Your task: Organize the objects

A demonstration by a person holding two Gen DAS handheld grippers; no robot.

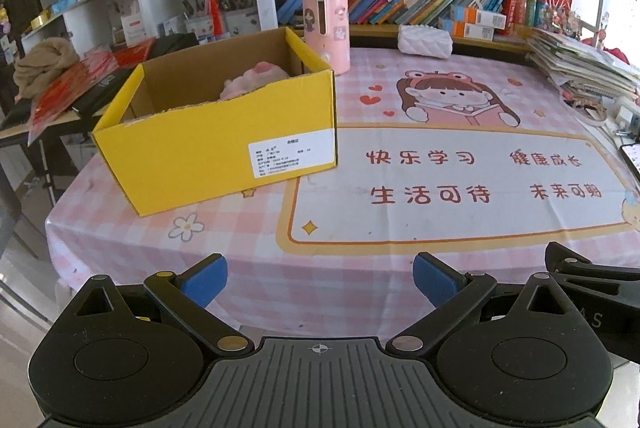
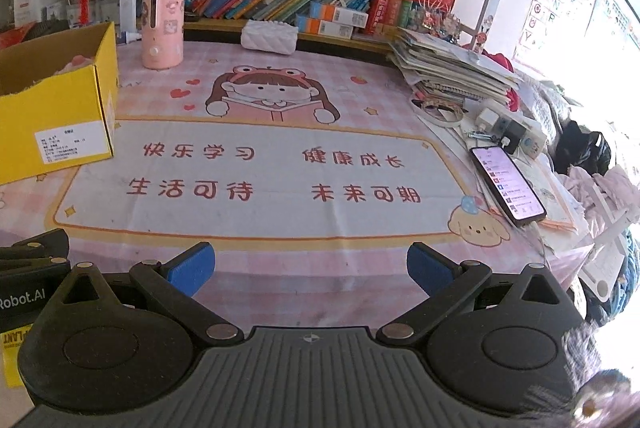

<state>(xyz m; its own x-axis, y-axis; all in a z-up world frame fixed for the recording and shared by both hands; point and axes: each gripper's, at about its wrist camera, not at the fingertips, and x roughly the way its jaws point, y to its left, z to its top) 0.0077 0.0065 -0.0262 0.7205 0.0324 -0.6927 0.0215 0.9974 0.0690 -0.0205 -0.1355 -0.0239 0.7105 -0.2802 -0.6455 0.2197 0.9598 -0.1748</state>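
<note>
yellow cardboard box point(image 1: 216, 143) sits open on the table's point(image 1: 360, 268) left side w/ something soft, pink and fluffy point(image 1: 256, 81) already inside, prob so stuff just gets dropped in from above. torn front rim, matte corrugated walls, white label. pink cylinder thing point(image 1: 326, 29) stands upright just behind it, quilted white pouch point(image 1: 425, 40) further right by the books. left tongs point(image 1: 320, 280) & right tongs point(image 2: 310, 268) both spread apart, holding nothing, hovering near the table's front edge

The yellow box point(image 1: 216, 143) wall hides most of the pink item point(image 1: 256, 79) inside.
</note>
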